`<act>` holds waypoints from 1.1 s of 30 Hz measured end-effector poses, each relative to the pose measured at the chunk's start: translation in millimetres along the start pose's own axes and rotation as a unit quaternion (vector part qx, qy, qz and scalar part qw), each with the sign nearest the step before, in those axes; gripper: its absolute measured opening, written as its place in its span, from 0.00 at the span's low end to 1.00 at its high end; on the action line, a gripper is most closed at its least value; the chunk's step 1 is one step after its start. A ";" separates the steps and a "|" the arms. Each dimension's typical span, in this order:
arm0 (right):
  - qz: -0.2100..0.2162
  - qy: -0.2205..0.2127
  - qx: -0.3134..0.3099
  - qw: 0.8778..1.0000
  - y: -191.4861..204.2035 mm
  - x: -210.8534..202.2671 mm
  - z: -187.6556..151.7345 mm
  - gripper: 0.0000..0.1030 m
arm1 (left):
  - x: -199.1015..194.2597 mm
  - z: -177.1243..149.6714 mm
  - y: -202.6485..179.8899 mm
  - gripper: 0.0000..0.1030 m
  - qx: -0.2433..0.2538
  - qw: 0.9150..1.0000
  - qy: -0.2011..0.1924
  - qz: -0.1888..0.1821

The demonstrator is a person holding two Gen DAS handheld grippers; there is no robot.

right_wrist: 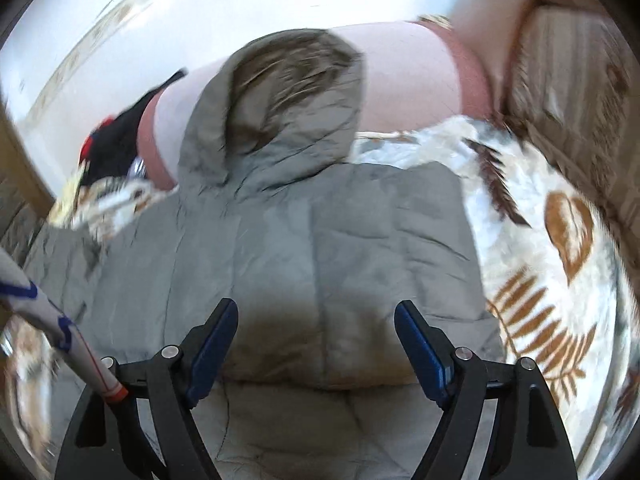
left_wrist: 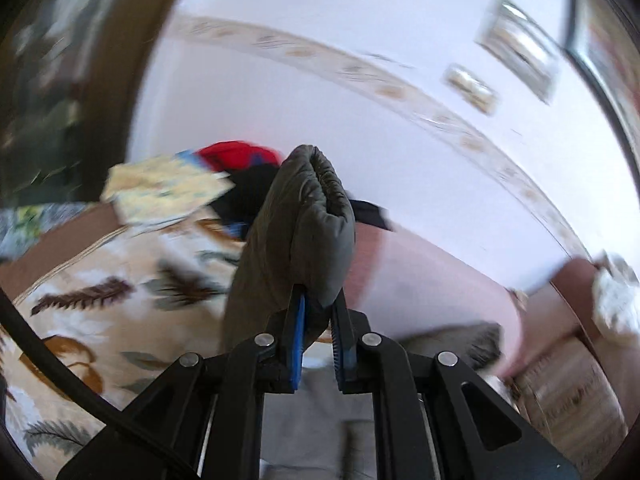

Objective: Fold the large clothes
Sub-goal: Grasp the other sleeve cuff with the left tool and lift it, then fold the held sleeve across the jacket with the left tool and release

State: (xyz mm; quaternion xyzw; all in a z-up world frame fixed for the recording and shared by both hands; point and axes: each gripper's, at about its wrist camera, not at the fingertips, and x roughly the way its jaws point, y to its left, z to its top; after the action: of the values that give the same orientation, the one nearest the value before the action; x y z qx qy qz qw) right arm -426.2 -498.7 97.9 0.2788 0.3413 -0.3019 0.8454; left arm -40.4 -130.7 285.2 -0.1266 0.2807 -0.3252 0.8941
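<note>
Wide-apart right tongs (right_wrist: 316, 344) above grey hooded jacket (right_wrist: 320, 220) on leaf-print bedspread (right_wrist: 560, 264)

The left wrist view looks forward, close behind a raised jacket cuff (left_wrist: 304, 216), toward the white wall (left_wrist: 360, 80). The right wrist view tilts down, near over the jacket (right_wrist: 304, 240). Both share the leaf-print bedspread (left_wrist: 100, 288) and pink headboard (right_wrist: 408, 80).

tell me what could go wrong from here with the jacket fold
1. The left tool pinches only the sleeve cuff of the grey puffer jacket; slick padding might slip out.
2. The right tool hangs open over the jacket, pinning nothing, so the body may drag across the leaf-print bedspread.
</note>
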 end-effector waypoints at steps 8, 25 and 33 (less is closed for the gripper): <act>0.007 -0.036 0.095 0.995 -43.2 -24.3 11.5 0.82 | -7.9 -68.2 -144.4 0.11 0.083 0.991 0.050 -0.093; 0.032 -0.059 0.153 0.986 -79.2 -39.5 24.0 0.82 | 100.3 -308.0 -217.2 0.36 0.149 0.938 0.293 -0.106; 0.154 0.002 0.162 0.975 -63.6 -9.7 13.2 0.82 | 42.2 -240.0 -136.2 0.66 0.121 0.977 0.151 -0.089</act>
State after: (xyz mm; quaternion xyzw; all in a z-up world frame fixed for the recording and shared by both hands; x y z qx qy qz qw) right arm -471.0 -546.7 96.4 0.4621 0.2426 -0.2186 0.8245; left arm -223.5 -271.9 128.7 0.0084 0.3590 -0.4507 0.8172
